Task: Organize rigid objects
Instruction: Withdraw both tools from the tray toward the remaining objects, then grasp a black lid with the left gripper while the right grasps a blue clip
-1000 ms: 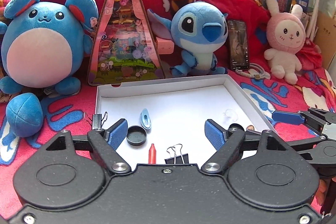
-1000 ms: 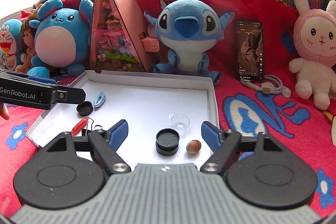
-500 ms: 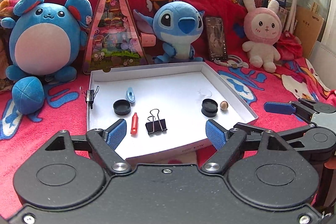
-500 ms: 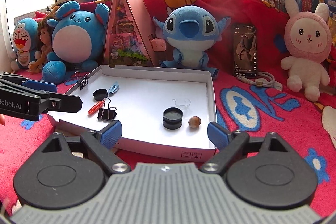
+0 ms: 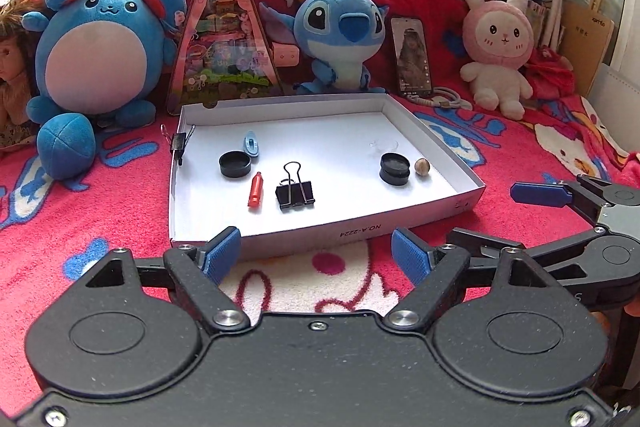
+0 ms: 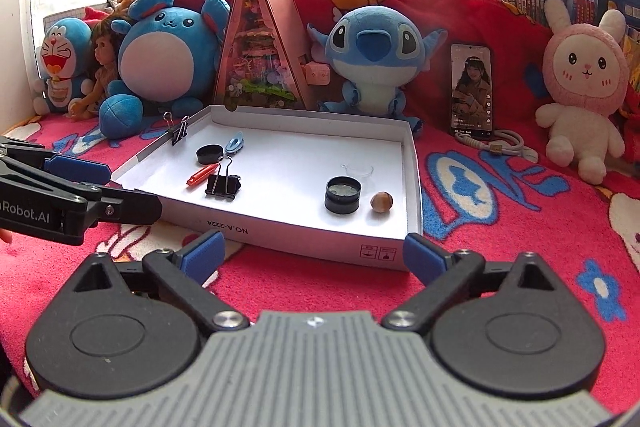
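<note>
Both grippers hover before the white box [image 5: 404, 223] on the red blanket [image 5: 92, 235], and neither holds anything: the left gripper [image 5: 318, 253] has its jaws released wide, and the right gripper [image 6: 314, 253] also. Inside the box lie a black binder clip [image 5: 295, 191], a red tube [image 5: 256, 189], a black cap [image 5: 235, 163], a black jar [image 6: 343, 194] and a small nut [image 6: 381, 202]. All seem light and stiff. The clip is best taken by its flat body; the round nut may roll away.

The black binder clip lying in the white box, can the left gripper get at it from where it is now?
Probably yes. The left gripper is open and empty, the binder clip lies just past the low box wall, and only the red piece sits near it.
</note>
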### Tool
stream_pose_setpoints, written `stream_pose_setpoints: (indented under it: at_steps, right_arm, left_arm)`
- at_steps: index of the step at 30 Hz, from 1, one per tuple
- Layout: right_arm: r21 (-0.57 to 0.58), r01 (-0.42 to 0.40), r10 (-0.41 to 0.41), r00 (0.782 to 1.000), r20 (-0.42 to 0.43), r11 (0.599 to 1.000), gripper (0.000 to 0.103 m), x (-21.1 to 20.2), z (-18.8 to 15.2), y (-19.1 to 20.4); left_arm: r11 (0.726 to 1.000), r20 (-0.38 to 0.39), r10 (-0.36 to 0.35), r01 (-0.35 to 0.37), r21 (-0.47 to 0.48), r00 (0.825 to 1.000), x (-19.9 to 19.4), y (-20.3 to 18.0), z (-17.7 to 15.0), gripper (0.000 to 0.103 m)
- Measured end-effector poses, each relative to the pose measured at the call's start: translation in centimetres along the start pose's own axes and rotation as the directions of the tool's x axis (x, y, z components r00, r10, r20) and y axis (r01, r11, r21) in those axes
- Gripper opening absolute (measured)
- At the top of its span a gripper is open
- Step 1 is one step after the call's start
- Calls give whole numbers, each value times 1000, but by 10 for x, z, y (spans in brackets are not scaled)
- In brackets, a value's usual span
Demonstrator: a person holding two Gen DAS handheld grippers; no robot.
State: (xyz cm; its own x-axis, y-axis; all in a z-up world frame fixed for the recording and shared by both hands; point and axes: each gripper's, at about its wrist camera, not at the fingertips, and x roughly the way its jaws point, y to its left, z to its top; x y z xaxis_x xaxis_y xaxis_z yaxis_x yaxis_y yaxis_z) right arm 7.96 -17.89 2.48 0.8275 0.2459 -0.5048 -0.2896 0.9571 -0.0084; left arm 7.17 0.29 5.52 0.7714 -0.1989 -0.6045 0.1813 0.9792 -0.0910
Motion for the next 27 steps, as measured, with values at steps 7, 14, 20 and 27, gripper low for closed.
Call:
stream_pose_setpoints:
  at_steps: [7, 14, 20, 27]
  right_arm:
    - [-18, 23, -23, 1000, -5, 1000, 101, -8, -15, 4]
    - [-44, 42, -43, 999, -25, 998, 102, -11, -32, 8]
    - [-26, 17, -18, 999, -30, 1000, 102, -11, -46, 11]
    - [-67, 41, -42, 999, -20, 997, 102, -4, -56, 23]
  left_arm:
    - [1000, 3, 1, -1, -13, 1000, -9, -3, -24, 82]
    - [1000, -21, -1, 1, 24, 1000, -13, -7, -46, 70]
    - [999, -36, -20, 21, 41, 999, -18, -8, -61, 59]
    - [997, -44, 17, -14, 70, 999, -10, -14, -76, 52]
